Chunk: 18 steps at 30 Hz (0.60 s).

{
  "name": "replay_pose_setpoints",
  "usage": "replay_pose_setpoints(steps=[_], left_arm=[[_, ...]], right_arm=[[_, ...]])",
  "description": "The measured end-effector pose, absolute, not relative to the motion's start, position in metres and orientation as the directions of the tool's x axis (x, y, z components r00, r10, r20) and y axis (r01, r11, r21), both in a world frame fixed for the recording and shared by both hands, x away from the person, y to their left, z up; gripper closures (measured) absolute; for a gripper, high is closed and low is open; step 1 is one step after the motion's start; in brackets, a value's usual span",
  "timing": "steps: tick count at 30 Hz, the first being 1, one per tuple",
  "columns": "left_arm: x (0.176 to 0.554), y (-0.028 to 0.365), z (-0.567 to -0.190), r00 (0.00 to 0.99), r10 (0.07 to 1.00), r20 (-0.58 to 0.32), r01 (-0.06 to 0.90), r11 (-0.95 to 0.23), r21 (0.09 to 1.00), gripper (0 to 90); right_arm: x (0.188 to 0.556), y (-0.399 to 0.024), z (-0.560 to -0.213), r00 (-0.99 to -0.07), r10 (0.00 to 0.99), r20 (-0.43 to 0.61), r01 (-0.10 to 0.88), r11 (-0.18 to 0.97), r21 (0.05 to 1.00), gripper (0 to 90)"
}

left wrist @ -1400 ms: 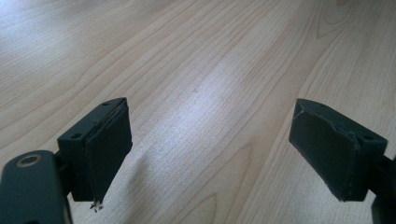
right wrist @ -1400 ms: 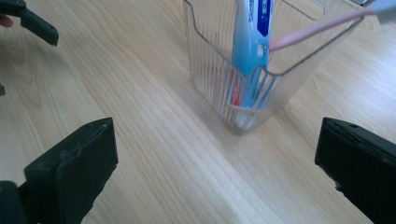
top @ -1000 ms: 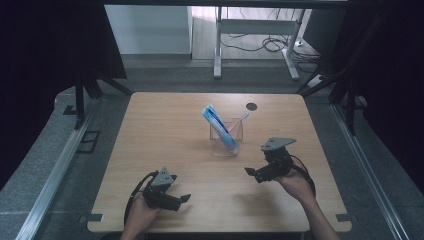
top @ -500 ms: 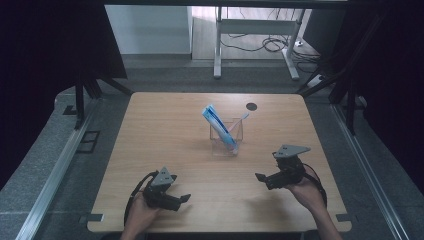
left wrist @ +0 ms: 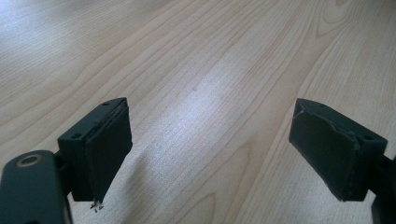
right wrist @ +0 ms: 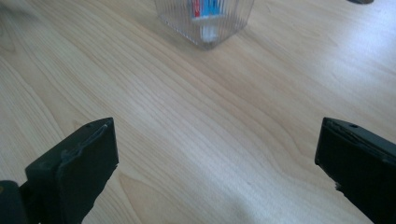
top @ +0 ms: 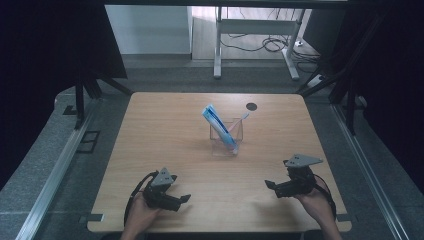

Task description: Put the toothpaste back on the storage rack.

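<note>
A clear square cup [top: 226, 137] stands mid-table with a blue and white tube [top: 218, 126] leaning out of it to the upper left and a thin white stick at its right. The cup's ribbed base [right wrist: 205, 21] appears ahead in the right gripper view. My left gripper [top: 184, 199] rests near the front edge at the left, jaws wide open over bare wood [left wrist: 210, 140]. My right gripper [top: 269, 185] sits low at the front right, open and holding nothing [right wrist: 217, 158].
The wooden table [top: 165, 135] has a small dark round hole [top: 251, 106] near its far edge. Metal rails run along both sides, with desk legs and cables on the floor beyond. Black curtains frame the scene.
My right gripper has drawn back from beside the cup toward the front right edge of the table. The left gripper has stayed put.
</note>
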<state>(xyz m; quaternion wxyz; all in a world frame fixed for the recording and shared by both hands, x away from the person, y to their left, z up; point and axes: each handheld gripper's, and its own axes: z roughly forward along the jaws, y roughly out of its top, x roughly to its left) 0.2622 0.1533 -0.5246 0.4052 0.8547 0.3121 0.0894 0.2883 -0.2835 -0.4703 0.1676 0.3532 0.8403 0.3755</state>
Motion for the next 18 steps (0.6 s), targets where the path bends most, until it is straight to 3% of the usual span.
replay_pose_setpoints(steps=[18], left_arm=[[0.262, 0.153, -0.526, 0.785, 0.612, -0.096, 0.468, -0.485, 0.739, 13.2]], right_arm=[[0.277, -0.296, -0.512, -0.660, 0.751, 0.009, 0.504, 0.434, 0.747, 0.0]])
